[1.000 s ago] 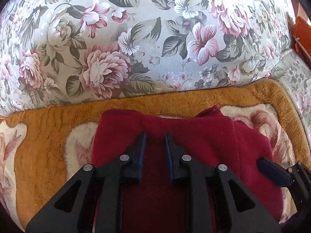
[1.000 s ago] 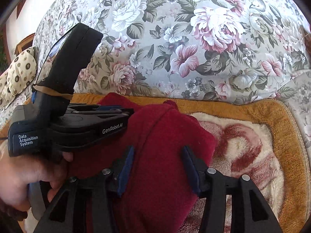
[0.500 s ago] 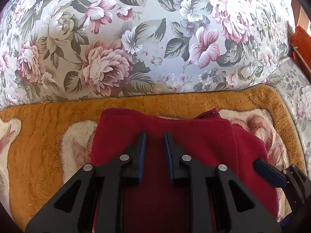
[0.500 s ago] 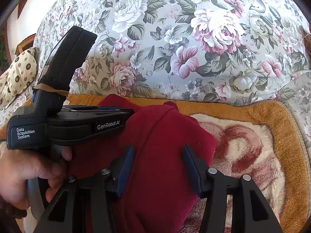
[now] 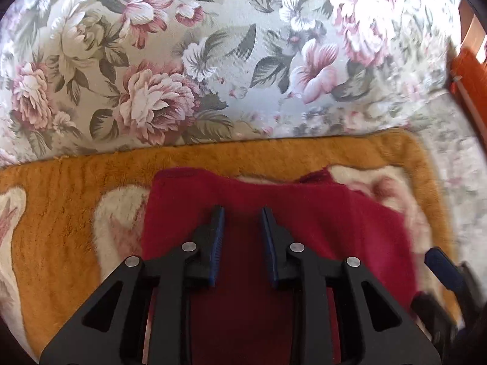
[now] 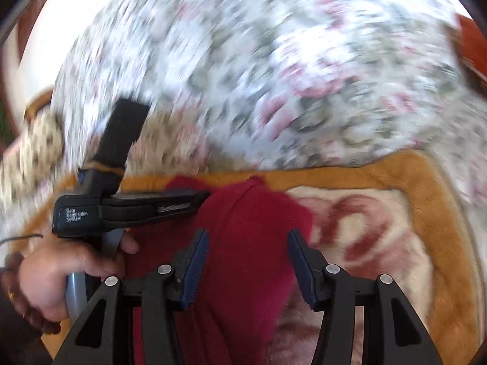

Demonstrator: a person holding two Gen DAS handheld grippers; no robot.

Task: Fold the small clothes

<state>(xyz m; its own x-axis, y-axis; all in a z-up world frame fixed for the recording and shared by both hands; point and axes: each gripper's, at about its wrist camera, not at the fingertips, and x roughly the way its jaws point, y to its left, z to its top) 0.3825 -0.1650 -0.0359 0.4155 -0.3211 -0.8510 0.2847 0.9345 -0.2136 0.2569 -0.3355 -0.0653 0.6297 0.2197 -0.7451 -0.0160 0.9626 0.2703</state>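
A dark red fleece garment [image 5: 350,222] lies folded flat on a plush blanket [image 5: 76,213]. My left gripper [image 5: 242,213] hovers over its middle and its jaws are opening. Red cloth shows in the gap below, and the pads do not press on it. At the lower right edge of the left wrist view, one blue finger [image 5: 438,258] of the right gripper pokes in. My right gripper [image 6: 248,237] stands open above the garment's [image 6: 249,210] right part, with cloth under the gap but not pinched. A hand [image 6: 70,267] holds the left gripper's body [image 6: 121,210] at the left.
The blanket's orange border [image 6: 426,200] frames a cream and red pattern. A floral sofa back [image 5: 243,60] rises right behind it. A spotted pillow [image 6: 39,143] lies far left, and an orange-red object [image 5: 468,73] sits at the right edge.
Both grippers have lifted and drawn back from the garment, which stays flat. The left jaws have spread a little. The right wrist view is now blurred by motion.
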